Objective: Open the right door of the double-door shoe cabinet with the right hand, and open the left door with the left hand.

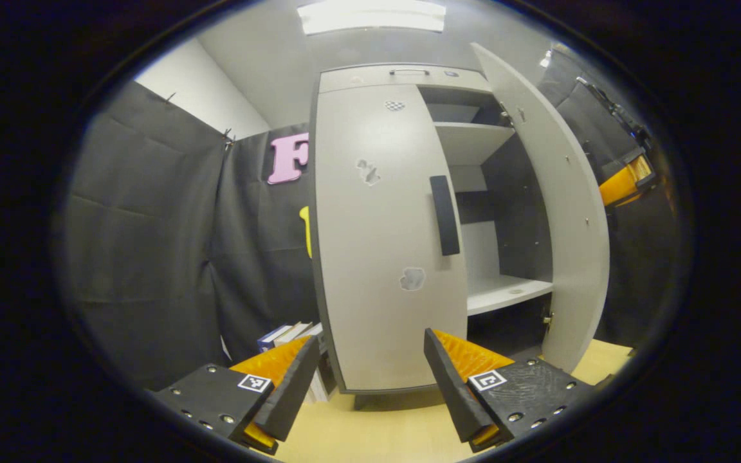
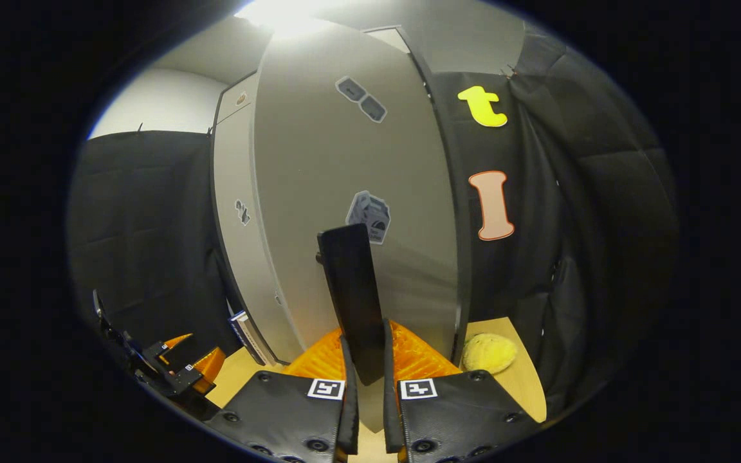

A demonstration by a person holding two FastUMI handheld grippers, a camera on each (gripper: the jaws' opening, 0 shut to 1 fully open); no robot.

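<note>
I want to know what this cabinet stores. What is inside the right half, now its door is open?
Inside the grey double-door shoe cabinet, behind the open right door, two pale shelves look bare. The closed left door covers the other half; the bottom compartment is too dark to tell.

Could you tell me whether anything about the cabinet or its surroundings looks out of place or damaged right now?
Nothing looks damaged. The right door stands open as the task intends, and the left door is closed. One oddity: books sit wedged beside the cabinet.

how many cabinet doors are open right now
1: the right door is swung wide, its handle held in the right gripper; the left door is shut.
</note>
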